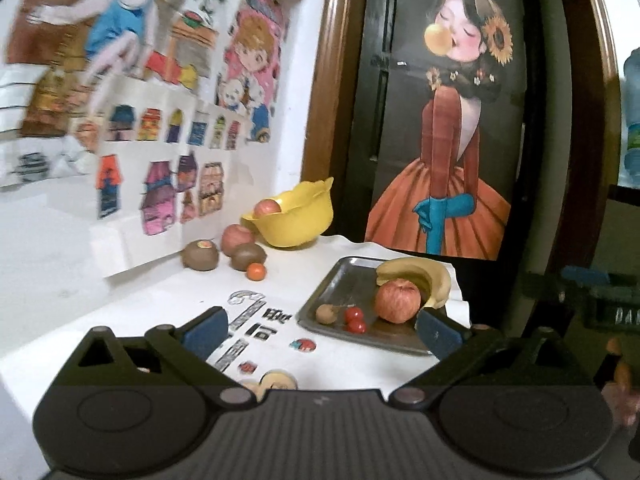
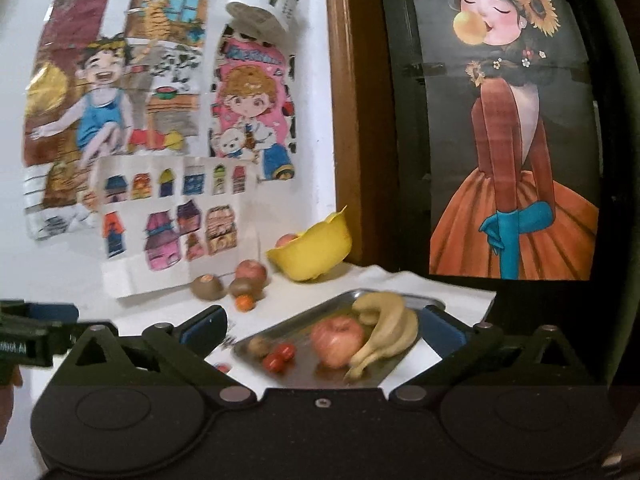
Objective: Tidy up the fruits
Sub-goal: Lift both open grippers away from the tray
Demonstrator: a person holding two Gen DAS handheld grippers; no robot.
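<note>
Tray fruit: on the metal tray (image 2: 400, 364), lower centre of the frame, lie an apple (image 2: 337, 340), bananas (image 2: 390, 330), cherry tomatoes (image 2: 279, 356) and a small brown fruit (image 2: 259, 345).
Loose fruit: two kiwis (image 1: 201, 255), an apple and a small orange (image 1: 256, 271) sit on the white tabletop (image 1: 160, 300), left of centre.
Bowl: a yellow bowl (image 1: 296, 224) behind them holds another apple.
My left tongs (image 1: 320, 330): apart, empty.
My right tongs (image 2: 324, 330): apart, empty, with the tray between them.

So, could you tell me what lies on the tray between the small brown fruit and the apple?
Two small red fruits, likely cherry tomatoes, lie between the brown fruit and the apple on the metal tray; both wrist views show this.
</note>
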